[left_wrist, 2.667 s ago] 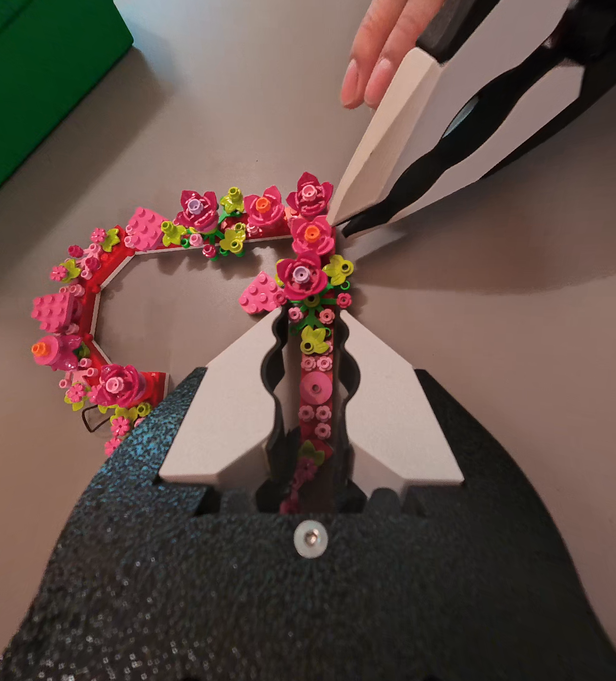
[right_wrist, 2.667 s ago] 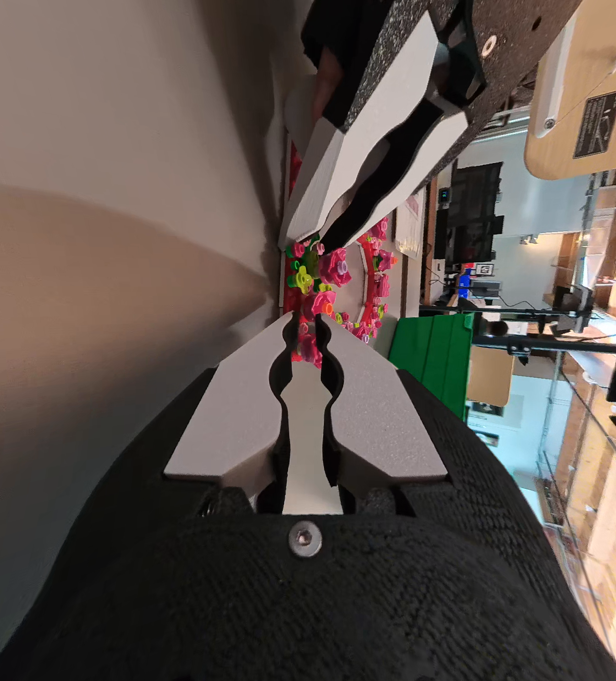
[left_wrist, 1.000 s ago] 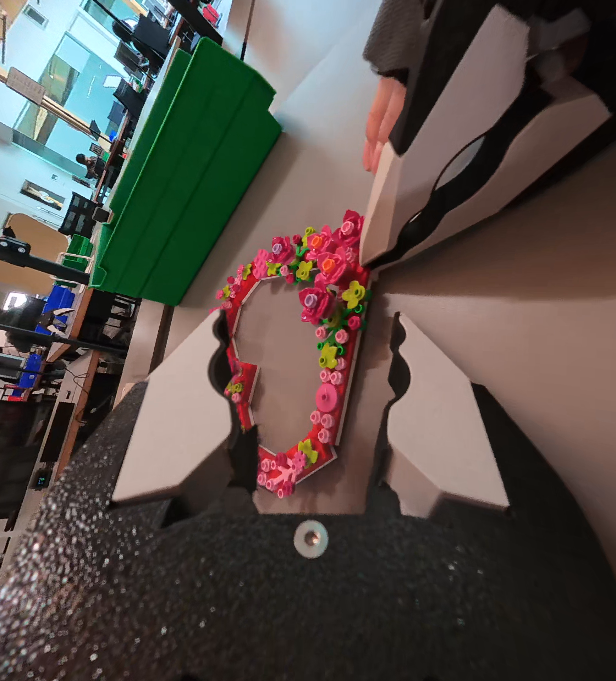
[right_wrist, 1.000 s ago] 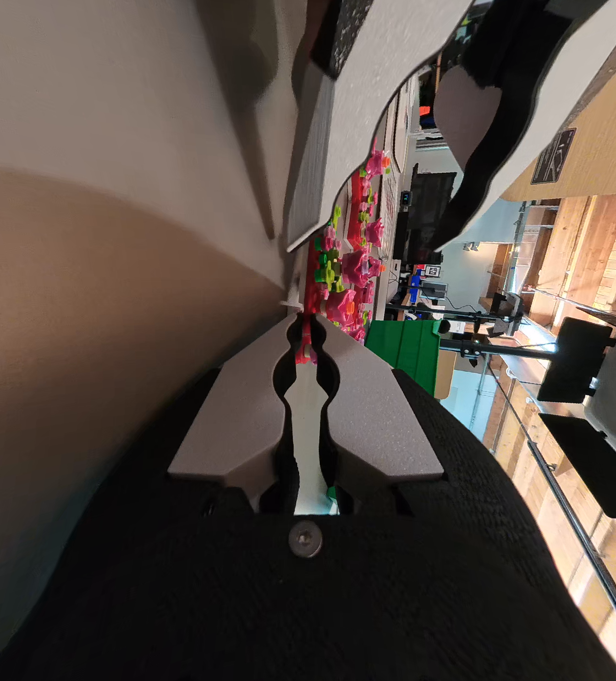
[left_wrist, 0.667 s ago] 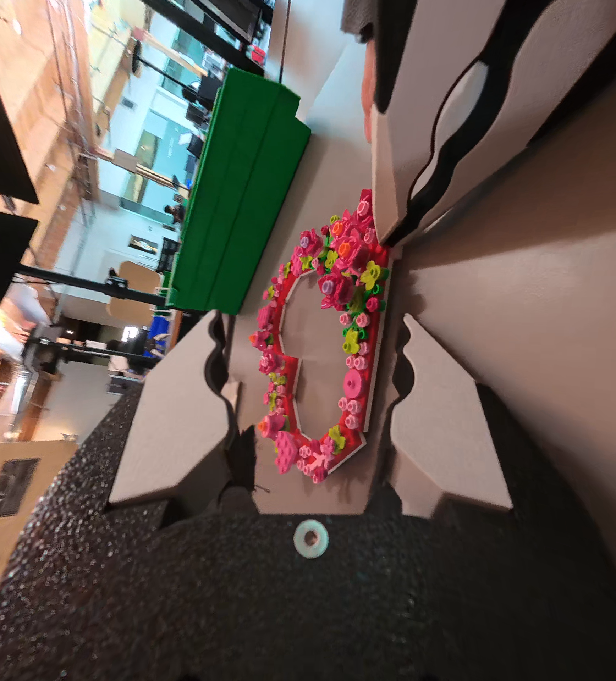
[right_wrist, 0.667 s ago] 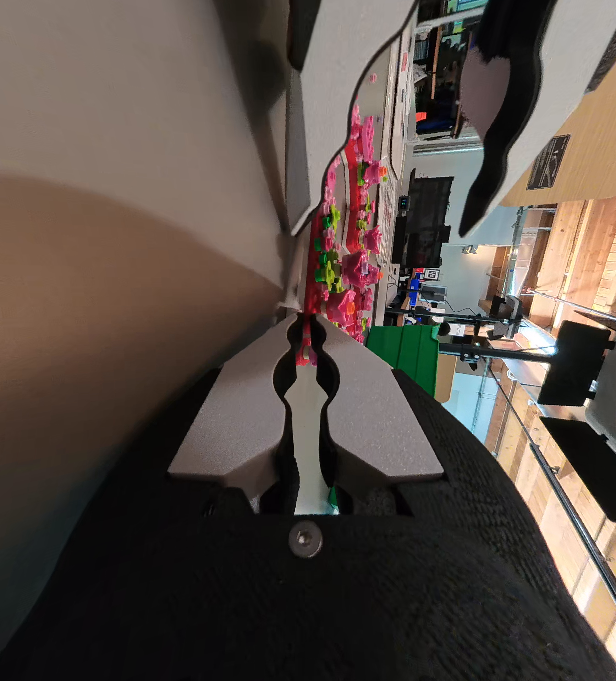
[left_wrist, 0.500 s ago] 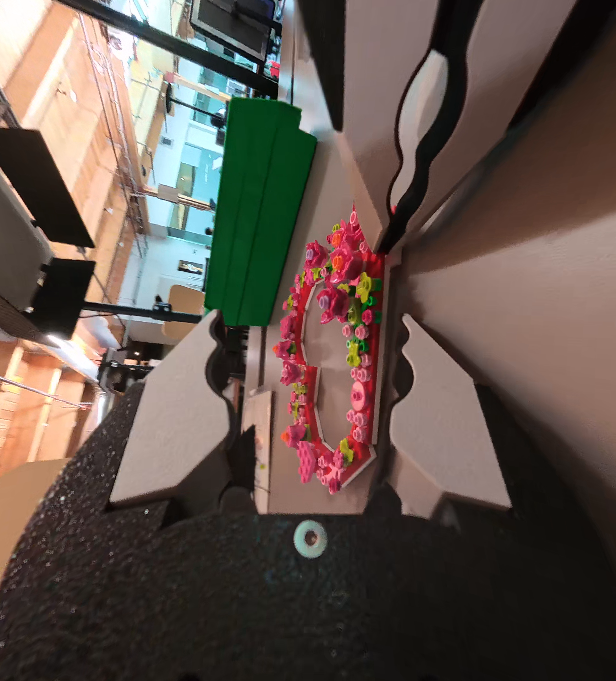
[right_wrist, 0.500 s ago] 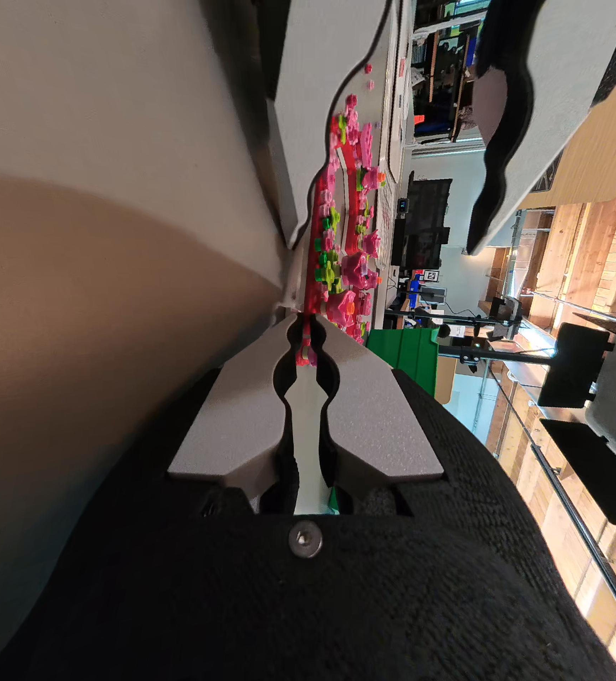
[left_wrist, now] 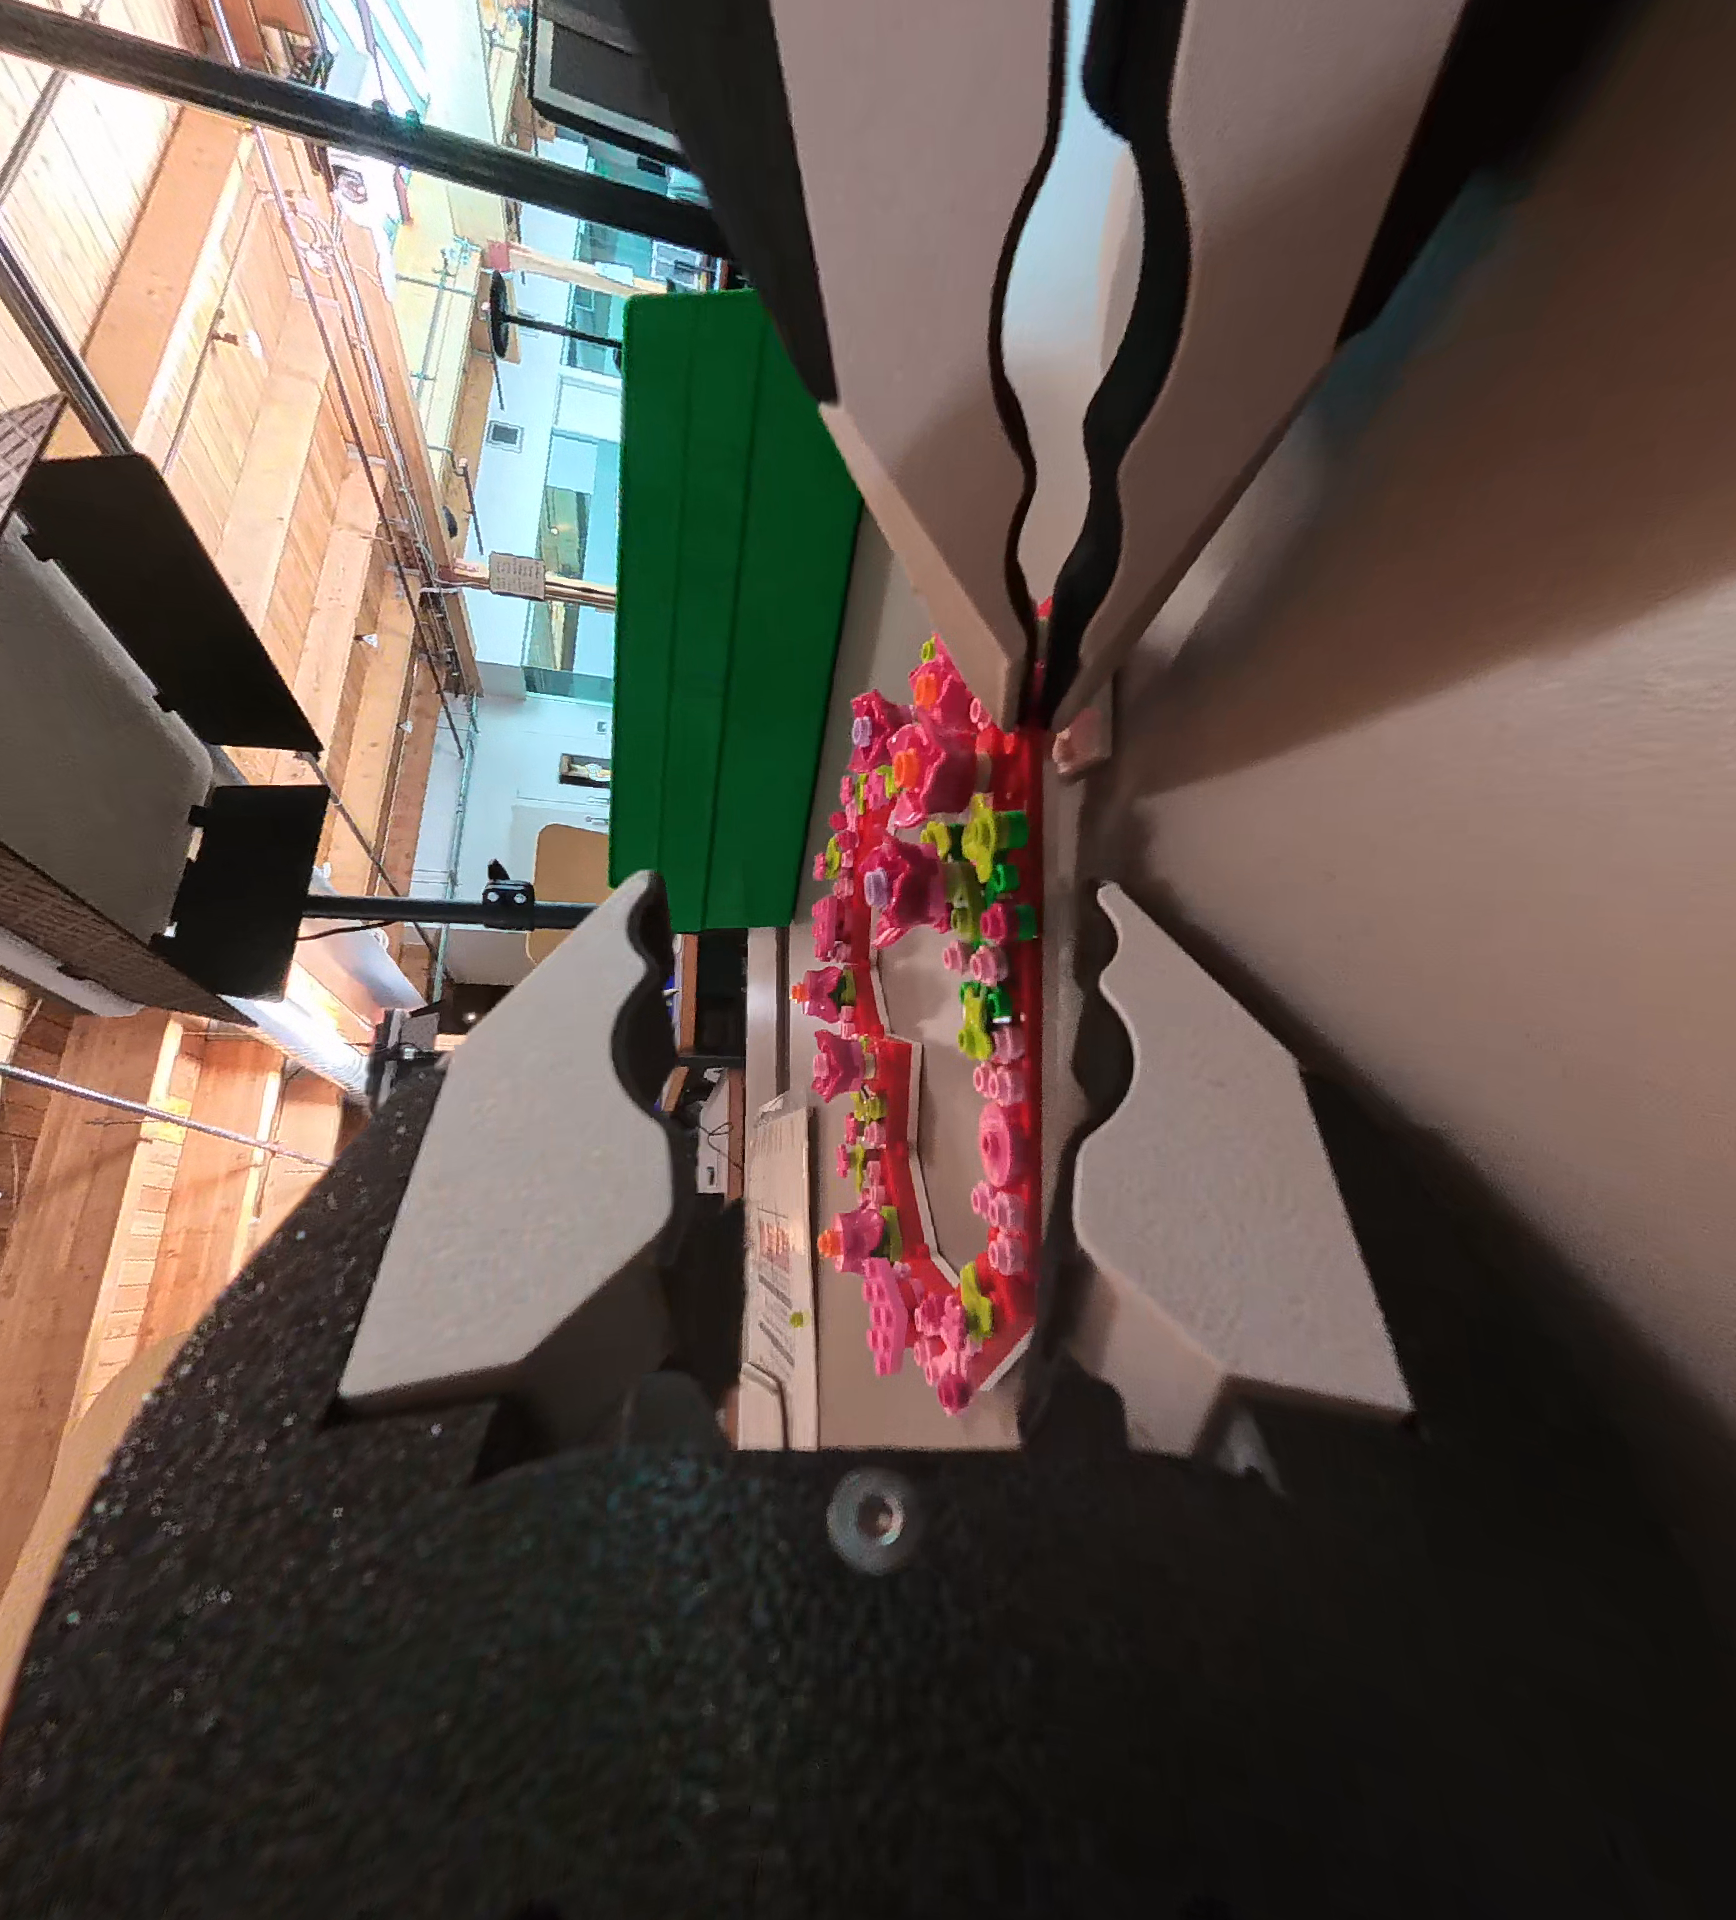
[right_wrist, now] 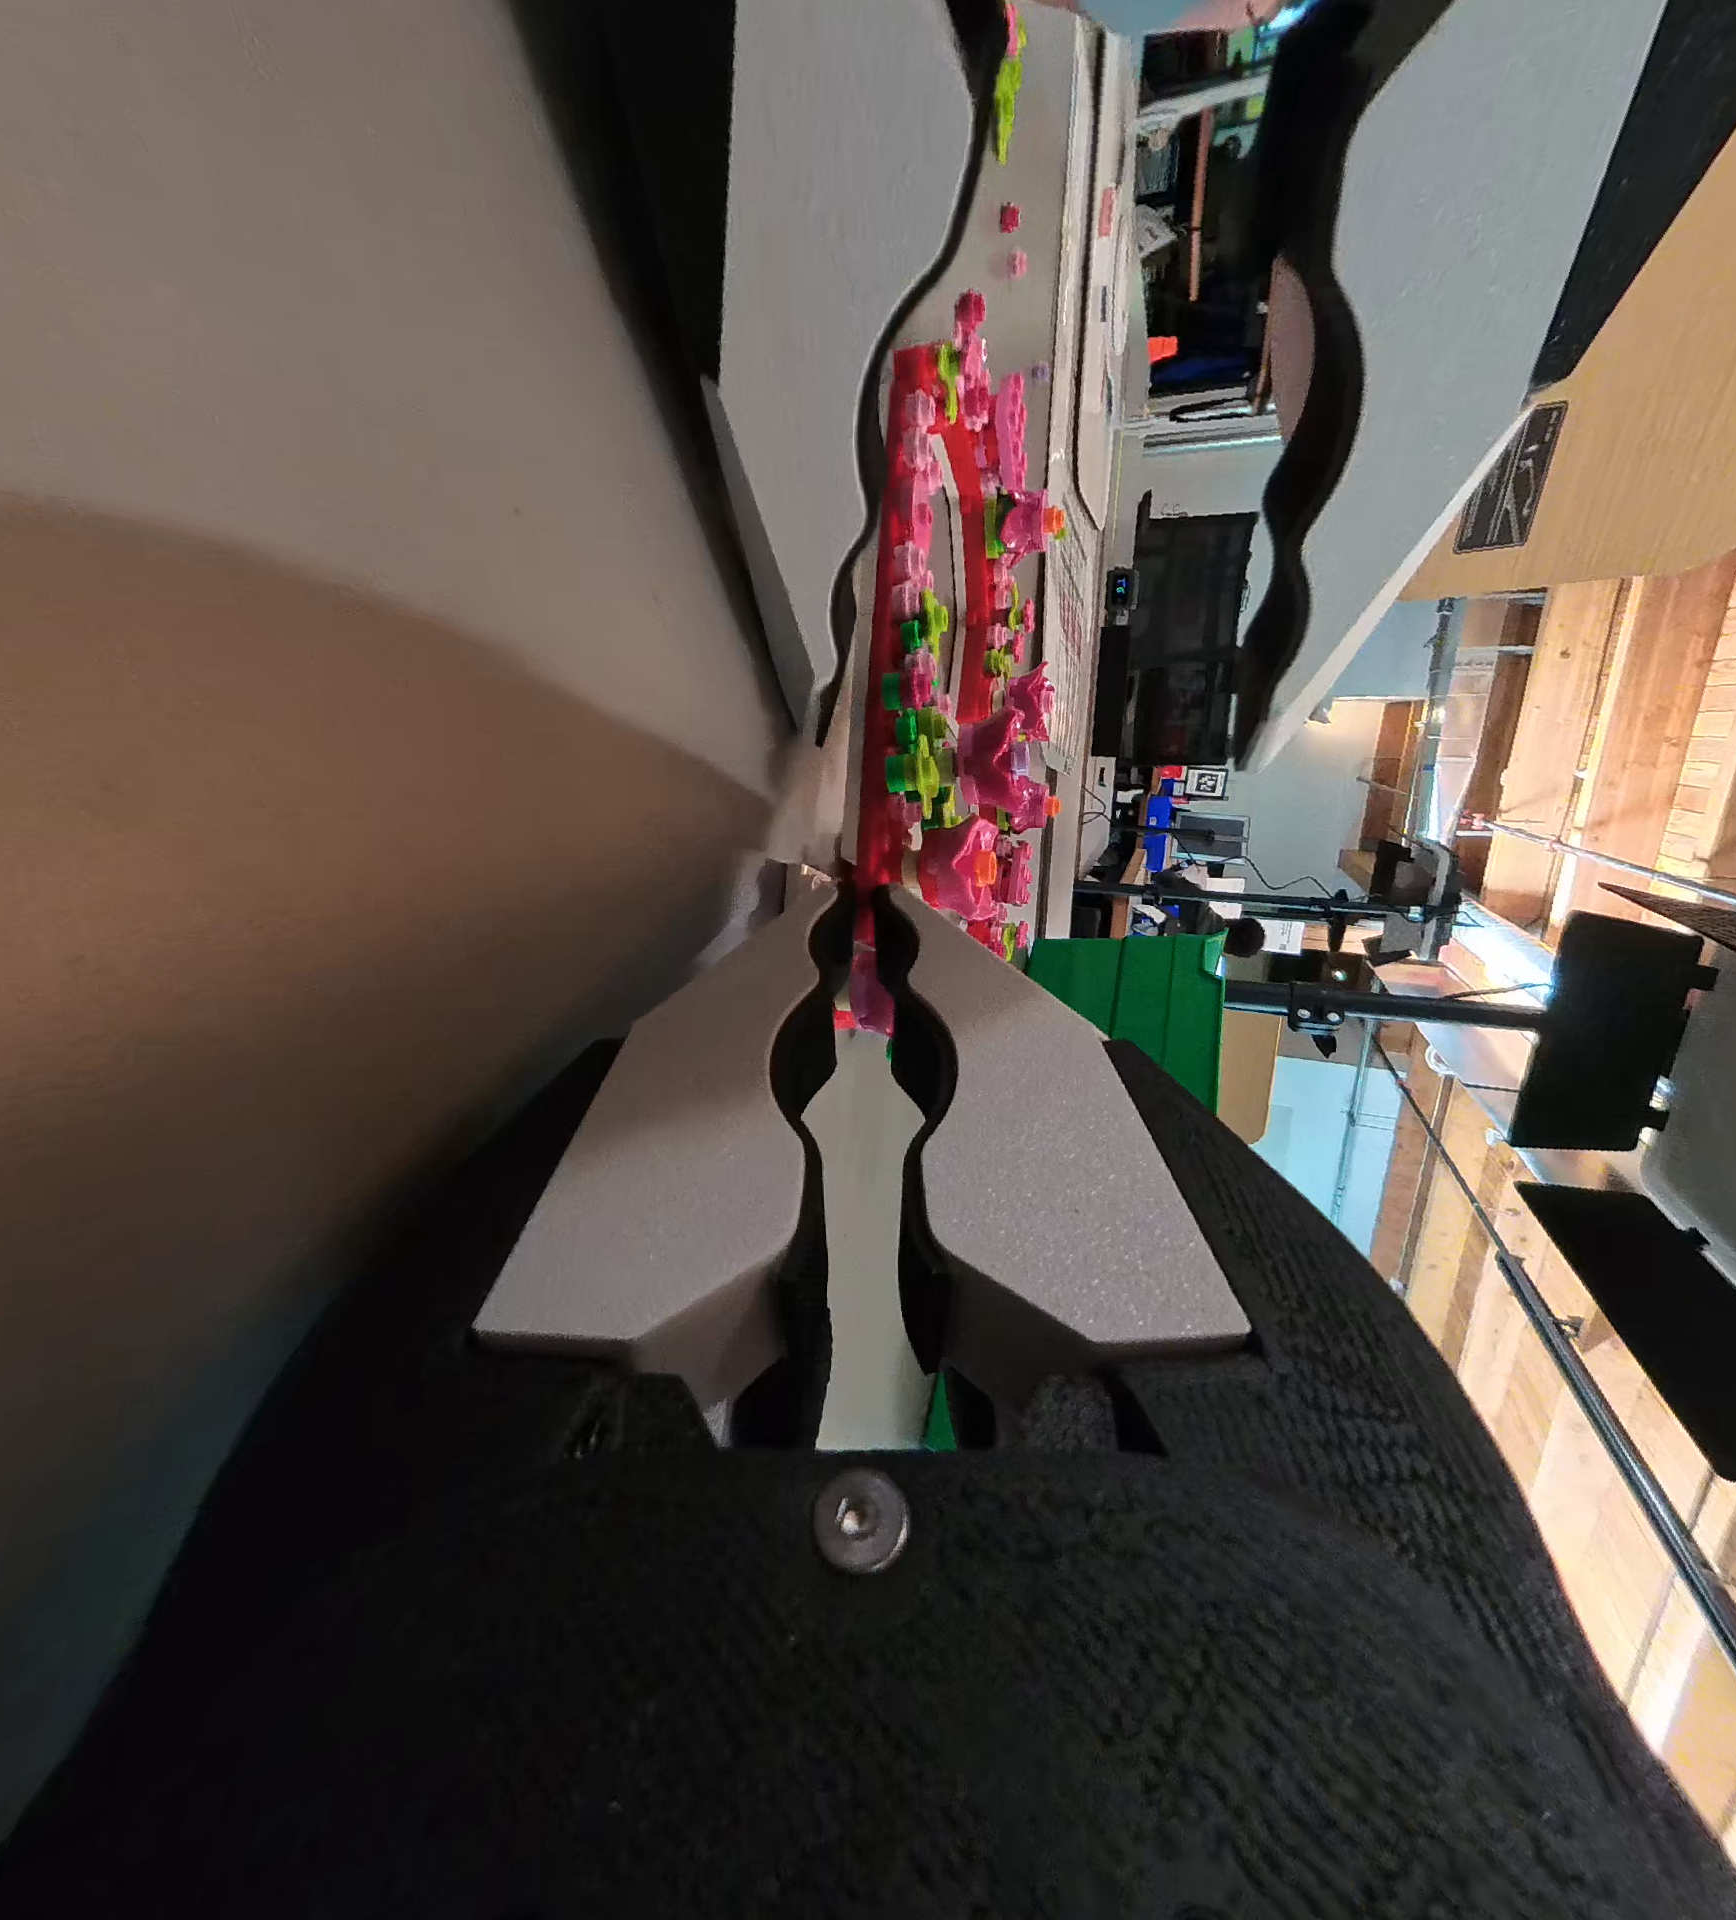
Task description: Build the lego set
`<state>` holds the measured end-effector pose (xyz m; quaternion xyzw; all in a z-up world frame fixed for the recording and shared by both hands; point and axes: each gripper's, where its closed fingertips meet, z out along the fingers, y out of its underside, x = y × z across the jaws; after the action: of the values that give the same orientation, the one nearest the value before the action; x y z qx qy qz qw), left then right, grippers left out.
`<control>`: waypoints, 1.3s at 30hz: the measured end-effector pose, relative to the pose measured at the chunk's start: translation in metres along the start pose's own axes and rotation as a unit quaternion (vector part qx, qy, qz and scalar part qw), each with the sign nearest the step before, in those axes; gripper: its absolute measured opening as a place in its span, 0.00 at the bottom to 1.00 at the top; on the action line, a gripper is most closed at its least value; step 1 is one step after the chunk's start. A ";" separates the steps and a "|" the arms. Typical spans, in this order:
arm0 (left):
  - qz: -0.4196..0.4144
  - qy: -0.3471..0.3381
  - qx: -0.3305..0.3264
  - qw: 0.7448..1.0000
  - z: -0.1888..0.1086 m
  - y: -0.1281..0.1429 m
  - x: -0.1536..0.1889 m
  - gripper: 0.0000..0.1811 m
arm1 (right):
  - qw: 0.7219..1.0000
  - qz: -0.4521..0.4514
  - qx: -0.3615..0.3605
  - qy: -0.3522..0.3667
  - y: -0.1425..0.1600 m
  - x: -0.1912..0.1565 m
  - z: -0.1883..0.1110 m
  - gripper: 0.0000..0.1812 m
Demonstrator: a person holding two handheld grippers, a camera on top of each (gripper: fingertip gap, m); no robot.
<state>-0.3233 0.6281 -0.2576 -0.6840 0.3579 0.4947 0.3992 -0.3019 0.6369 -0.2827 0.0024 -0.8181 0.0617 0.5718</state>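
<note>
Left wrist view, nearest: left tool (left_wrist: 874,914) wide apart, its 2 pale fingers (left_wrist: 552,1143) spread in the lower centre of the frame, gripping nothing. Between and just beyond them lies the lego wreath (left_wrist: 931,1049), a red ring frame studded with pink and magenta flowers and lime-green leaves, at frame centre; its right edge sits just beside the inner face of the right-hand finger, contact not clear. The wreath lies on the grey-beige surface (left_wrist: 1518,852), which fills the right half of this rolled view. A printed sheet (left_wrist: 779,1236) lies on the surface just left of the wreath. Farther up, the right tool (left_wrist: 1035,696) comes down from the upper centre, fingers narrow, tips pinched on the red far end of the wreath. Beyond, a green bin (left_wrist: 729,603) stands in the upper centre-left; behind it, wooden walls and black poles fill the left of the frame. Right wrist view, nearest: right tool (right_wrist: 859,920) narrow, tips closed on the red edge of the lego wreath (right_wrist: 931,675) at frame centre, a pink piece showing in the gap. The wreath runs up the centre, seen nearly edge-on. Left tool (right_wrist: 1040,727) shows at the top, 1 finger (right_wrist: 822,312) beside the wreath, the other at upper right, well apart. Green bin (right_wrist: 1124,997) sits right of centre.
</note>
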 end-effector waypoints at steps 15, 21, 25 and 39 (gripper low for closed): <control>0.050 -0.006 -0.002 0.999 0.003 0.000 0.005 0.34 | 0.996 0.069 0.044 -0.019 -0.005 0.000 -0.012 0.06; 0.048 -0.005 0.002 0.999 0.003 -0.001 0.007 0.33 | 0.962 0.252 0.073 -0.072 0.009 0.007 -0.023 0.13; 0.047 -0.004 0.006 0.999 0.003 -0.001 0.007 0.32 | 0.918 0.362 0.052 -0.154 0.021 -0.004 -0.017 0.16; 0.045 -0.003 0.012 0.999 0.002 -0.004 0.009 0.32 | 0.842 0.482 0.030 -0.239 0.022 -0.012 -0.002 0.16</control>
<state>-0.3185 0.6303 -0.2659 -0.6611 0.3931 0.5095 0.3858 -0.2972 0.6583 -0.2957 -0.3604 -0.8251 0.3518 0.2562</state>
